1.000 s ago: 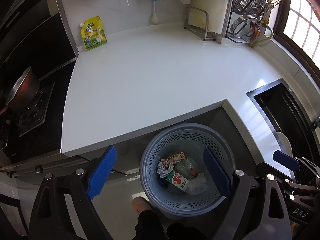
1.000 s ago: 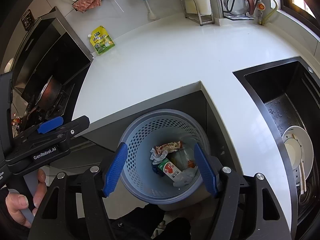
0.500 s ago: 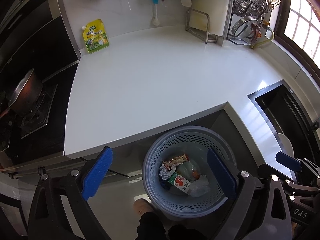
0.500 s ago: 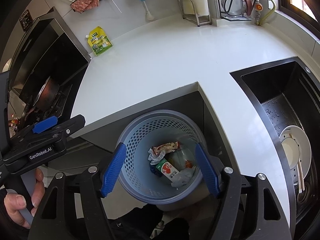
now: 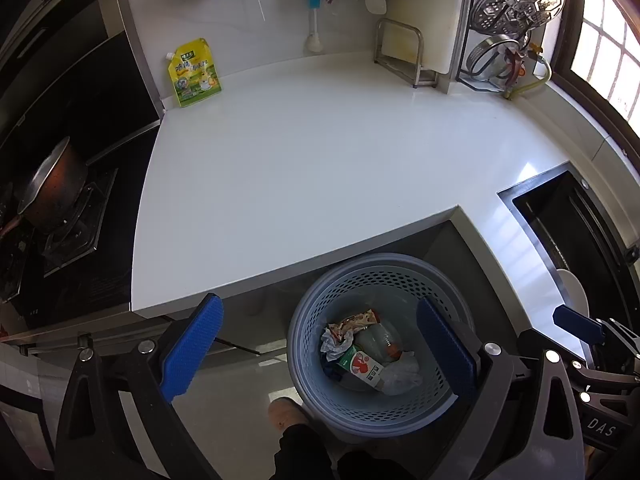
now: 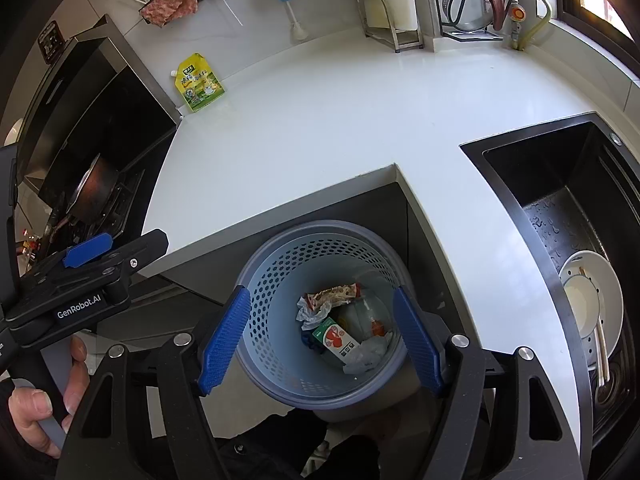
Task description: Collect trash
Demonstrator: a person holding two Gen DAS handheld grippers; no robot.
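A blue perforated trash basket [image 5: 362,408] stands on the floor below the counter corner, also in the right wrist view [image 6: 264,292]. It holds a red and green carton [image 5: 360,364], crumpled paper [image 5: 334,342], a snack wrapper [image 6: 332,293] and a clear bottle [image 6: 362,316]. My left gripper [image 5: 320,348] is open and empty, high above the basket. My right gripper [image 6: 322,336] is open and empty, also above the basket. A yellow pouch [image 5: 194,72] leans on the wall at the back of the white counter [image 5: 320,152], also in the right wrist view [image 6: 198,82].
A stove with a pan [image 5: 52,184] lies left. A black sink [image 6: 560,216] with a white bowl [image 6: 592,300] lies right. A rack with lids [image 5: 508,20] and a metal stand [image 5: 400,56] stand at the back. A foot [image 5: 286,416] is beside the basket.
Both grippers have risen and drawn back a little, so the counter and basket look lower and smaller. Both stay open. The trash in the basket has not moved.
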